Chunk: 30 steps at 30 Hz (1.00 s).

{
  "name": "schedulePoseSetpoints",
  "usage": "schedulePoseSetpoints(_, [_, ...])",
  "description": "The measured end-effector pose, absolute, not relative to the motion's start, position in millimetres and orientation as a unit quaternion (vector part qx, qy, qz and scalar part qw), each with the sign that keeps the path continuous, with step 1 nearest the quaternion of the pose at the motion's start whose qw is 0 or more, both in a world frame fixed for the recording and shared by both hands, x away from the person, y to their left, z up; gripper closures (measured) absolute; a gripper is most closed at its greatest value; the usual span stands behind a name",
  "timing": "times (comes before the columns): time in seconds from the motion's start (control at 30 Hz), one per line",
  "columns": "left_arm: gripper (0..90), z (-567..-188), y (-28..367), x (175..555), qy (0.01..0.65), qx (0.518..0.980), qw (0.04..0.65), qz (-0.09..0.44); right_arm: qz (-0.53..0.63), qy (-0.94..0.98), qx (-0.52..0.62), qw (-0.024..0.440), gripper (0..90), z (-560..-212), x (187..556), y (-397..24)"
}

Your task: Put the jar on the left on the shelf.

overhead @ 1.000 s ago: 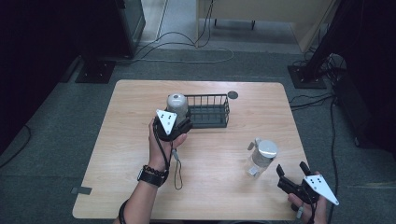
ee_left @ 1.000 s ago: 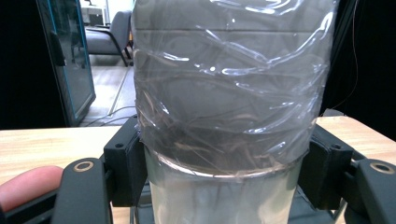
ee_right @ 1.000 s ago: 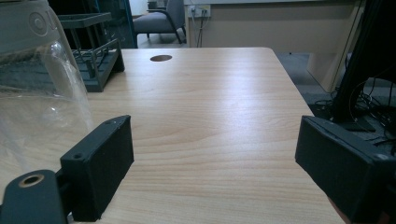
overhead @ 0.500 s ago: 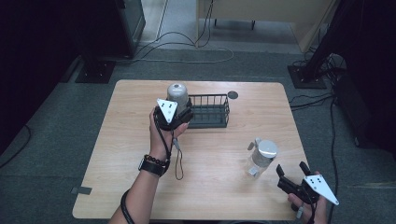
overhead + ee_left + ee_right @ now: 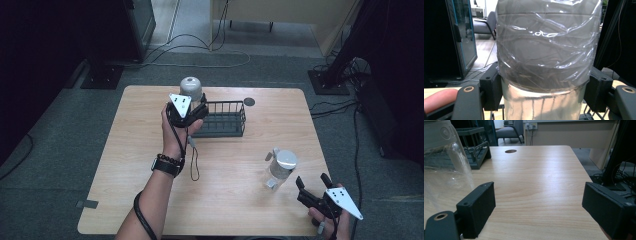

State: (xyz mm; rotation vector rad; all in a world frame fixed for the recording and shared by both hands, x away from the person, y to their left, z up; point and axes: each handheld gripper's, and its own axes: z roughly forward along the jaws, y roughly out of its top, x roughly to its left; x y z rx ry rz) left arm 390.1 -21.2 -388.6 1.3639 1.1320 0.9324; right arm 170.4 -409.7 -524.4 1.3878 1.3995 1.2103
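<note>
A grey-lidded container (image 5: pixel 190 87) wrapped in clear film is lifted at the left end of the black wire basket (image 5: pixel 226 118). My left gripper (image 5: pixel 193 102) is shut on it. In the left gripper view both pads press the sides of the container (image 5: pixel 546 50) just below the film, with my left gripper (image 5: pixel 544 93) level around it. A second clear container with a grey lid (image 5: pixel 281 165) stands on the table at the right. My right gripper (image 5: pixel 312 182) rests open just in front of it, nothing between its jaws. In the right gripper view that container (image 5: pixel 444 165) is beside the left jaw of my right gripper (image 5: pixel 539 207).
The wooden table (image 5: pixel 230 200) has a round cable hole (image 5: pixel 249 101) behind the basket. The basket (image 5: pixel 475 147) looks empty from the right gripper view. Cables and stand bases lie on the floor beyond the table's far edge.
My left hand has carried the wrapped container up and away from the person, toward the basket's far left corner. The right gripper has stayed where it was.
</note>
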Motion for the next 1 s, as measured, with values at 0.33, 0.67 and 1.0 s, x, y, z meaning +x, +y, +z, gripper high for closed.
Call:
schedulePoseSetpoints(0.33, [29.4, -392.0, -28.2, 407.9, 0.483, 0.573, 0.534, 0.392, 0.481, 0.553, 0.549, 0.402, 11.1, -524.5, 170.2, -410.1])
schedulePoseSetpoints(0.67, [29.4, -402.3, -28.4, 425.2, 0.49, 0.572, 0.523, 0.397, 0.483, 0.552, 0.549, 0.401, 11.1, -524.5, 170.0, -410.2])
schedulePoseSetpoints(1.0, [29.4, -416.0, -26.9, 430.9, 0.497, 0.575, 0.515, 0.396, 0.483, 0.553, 0.547, 0.402, 11.1, -524.4, 169.8, -410.0])
